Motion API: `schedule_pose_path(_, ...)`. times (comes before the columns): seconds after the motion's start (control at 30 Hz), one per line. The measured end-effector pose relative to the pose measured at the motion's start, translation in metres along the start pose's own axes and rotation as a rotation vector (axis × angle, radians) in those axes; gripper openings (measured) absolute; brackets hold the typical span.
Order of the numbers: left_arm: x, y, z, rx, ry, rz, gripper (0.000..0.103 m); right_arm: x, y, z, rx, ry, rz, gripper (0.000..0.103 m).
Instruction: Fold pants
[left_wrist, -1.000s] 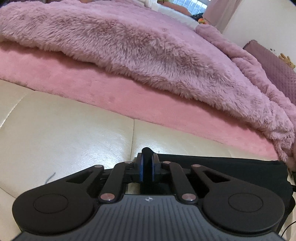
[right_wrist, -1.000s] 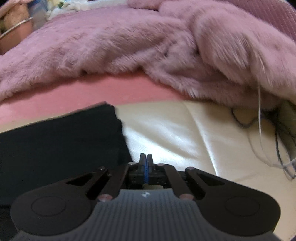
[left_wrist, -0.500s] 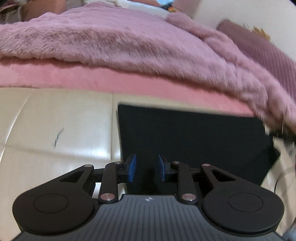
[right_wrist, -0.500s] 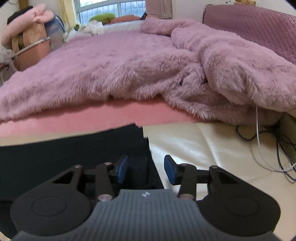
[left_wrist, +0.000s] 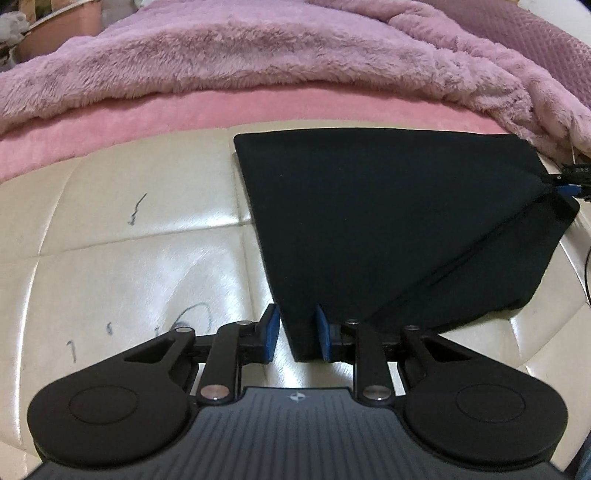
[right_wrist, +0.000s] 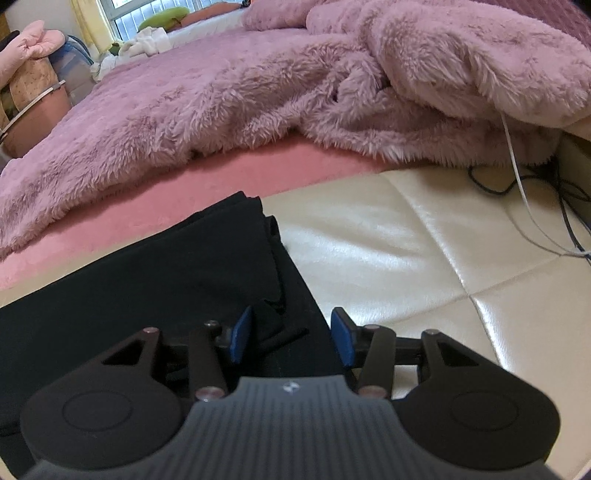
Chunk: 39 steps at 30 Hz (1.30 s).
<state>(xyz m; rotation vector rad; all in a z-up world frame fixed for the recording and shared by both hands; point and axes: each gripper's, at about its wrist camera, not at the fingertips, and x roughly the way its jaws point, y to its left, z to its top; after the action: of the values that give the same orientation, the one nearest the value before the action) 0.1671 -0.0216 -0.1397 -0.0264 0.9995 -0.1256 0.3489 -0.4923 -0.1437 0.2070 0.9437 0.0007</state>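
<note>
The black pants (left_wrist: 388, 221) lie folded into a flat stack on the cream leather surface (left_wrist: 129, 240). My left gripper (left_wrist: 295, 334) is open, and the stack's near left corner sits between its blue pads (left_wrist: 271, 334); a gap shows beside the left pad. In the right wrist view the pants (right_wrist: 166, 280) fill the lower left. My right gripper (right_wrist: 291, 336) is open over their layered right edge, and neither pad presses the cloth. The right gripper's blue fingertip (left_wrist: 567, 190) also shows at the stack's far right corner in the left wrist view.
A fluffy mauve blanket (left_wrist: 258, 55) is heaped on a pink sheet (left_wrist: 147, 114) just behind the pants. Cables (right_wrist: 535, 206) trail over the leather at the right. Pen marks (left_wrist: 136, 210) dot the leather left of the pants. A quilted purple cushion (left_wrist: 554, 48) stands far right.
Both grippers were shut a second ago and now stand open. The left one swung across, so the whole folded stack has come into its view. The right one rose slightly.
</note>
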Motion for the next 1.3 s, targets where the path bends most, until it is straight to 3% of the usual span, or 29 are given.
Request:
schedule_pose_path(0.13,-0.010,0.010,-0.010,0.004,0.038,0.017,0.029,-0.013,0.004,-0.011,-0.003,0.038,0.027,0.041)
schedule_pose_path(0.4,-0.037,0.047,-0.032,0.015,0.077,0.048,0.030,-0.056,0.014,-0.071,0.027,0.114,0.083,0.041)
schedule_pose_path(0.67,-0.047,0.068,-0.035,-0.013,0.093,0.074,0.044,-0.091,0.022,-0.113,0.018,0.158,0.099,0.041)
schedule_pose_path(0.83,-0.061,0.065,-0.033,-0.002,0.042,0.087,0.045,-0.099,0.019,-0.114,0.033,0.182,0.110,0.042)
schedule_pose_path(1.03,-0.075,0.064,-0.016,-0.102,-0.028,0.002,0.045,-0.110,-0.003,-0.103,0.150,0.157,0.215,0.060)
schedule_pose_path(1.3,-0.061,0.022,0.007,-0.048,-0.018,-0.031,0.045,-0.081,-0.038,-0.100,0.320,0.231,0.363,0.061)
